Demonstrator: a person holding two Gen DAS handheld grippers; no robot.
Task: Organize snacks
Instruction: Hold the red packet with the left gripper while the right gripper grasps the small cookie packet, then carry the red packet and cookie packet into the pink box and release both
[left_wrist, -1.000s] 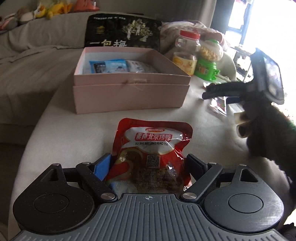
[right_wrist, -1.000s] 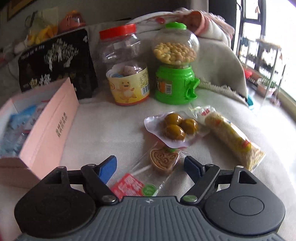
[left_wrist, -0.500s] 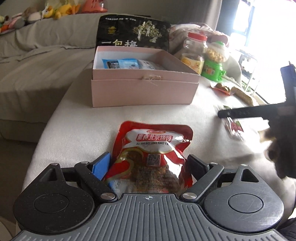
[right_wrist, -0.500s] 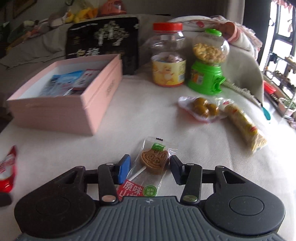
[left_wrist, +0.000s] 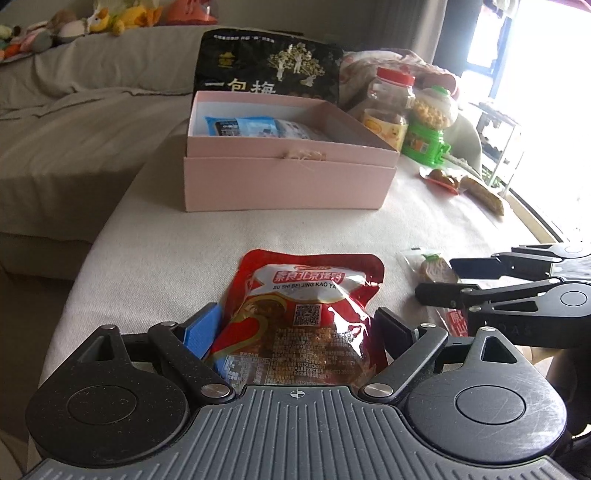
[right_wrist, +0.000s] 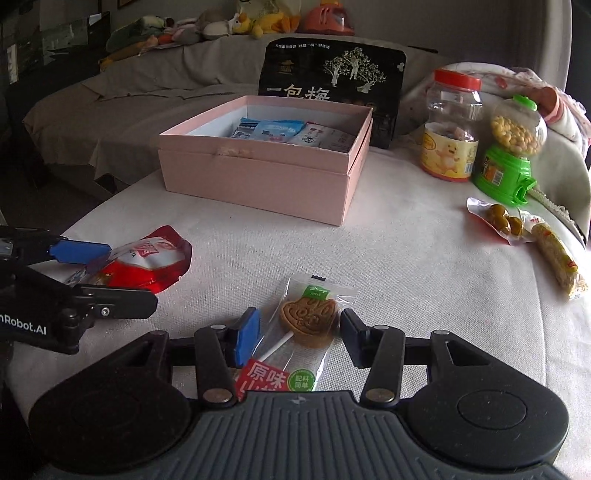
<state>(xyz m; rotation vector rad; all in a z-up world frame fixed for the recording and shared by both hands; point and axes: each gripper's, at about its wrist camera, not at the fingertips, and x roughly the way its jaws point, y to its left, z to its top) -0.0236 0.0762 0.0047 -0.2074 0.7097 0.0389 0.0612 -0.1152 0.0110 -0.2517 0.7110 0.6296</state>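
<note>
A: So, what do my grippers have?

B: My left gripper (left_wrist: 295, 325) clasps the red foil snack pouch (left_wrist: 303, 314) near me on the white cloth table (left_wrist: 166, 258). My right gripper (right_wrist: 297, 330) grips the clear-wrapped brown lollipop (right_wrist: 308, 321), right of it.

A: And the box?

B: The open pink cardboard box (right_wrist: 258, 184) sits farther back, blue packets inside.

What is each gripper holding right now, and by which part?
The left gripper clamps the red snack pouch by its lower end. The right gripper holds the wrapped lollipop across its wrapper, beside the candy head.
</note>
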